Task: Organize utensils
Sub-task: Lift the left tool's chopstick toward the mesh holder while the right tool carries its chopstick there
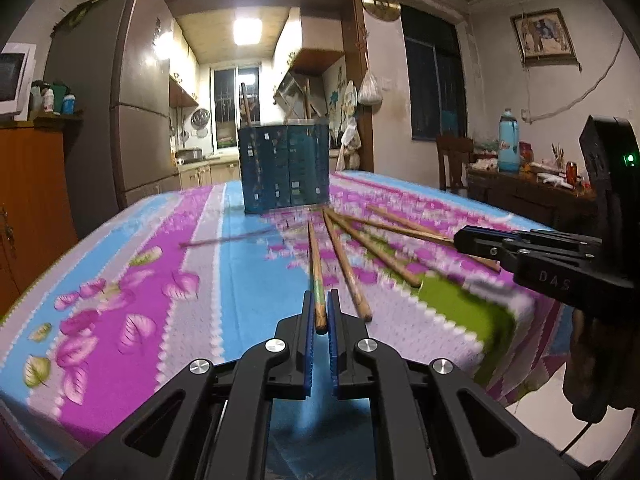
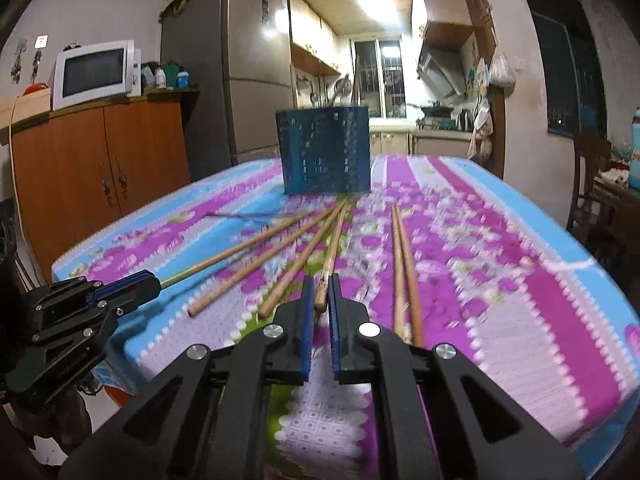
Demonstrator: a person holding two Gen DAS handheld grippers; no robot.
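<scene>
Left tool (image 1: 321, 312) clamped on butt end of a chopstick (image 1: 317, 264); shaft ran straight ahead toward the blue holder (image 1: 285, 168). Right tool (image 2: 321, 300) likewise closed on another chopstick (image 2: 333, 256), pointing at the holder. Loose chopsticks (image 2: 406, 268) fanned between and right, desk (image 2: 520, 280) edge just beneath both tools.

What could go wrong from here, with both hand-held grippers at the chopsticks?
1. The left hand-held gripper pinches only the very end of one chopstick, so it could pivot or slip when lifted.
2. The loose chopsticks fan out close together; the right hand-held gripper may nudge neighbours.
3. The blue holder looks light and might tip during insertion.
</scene>
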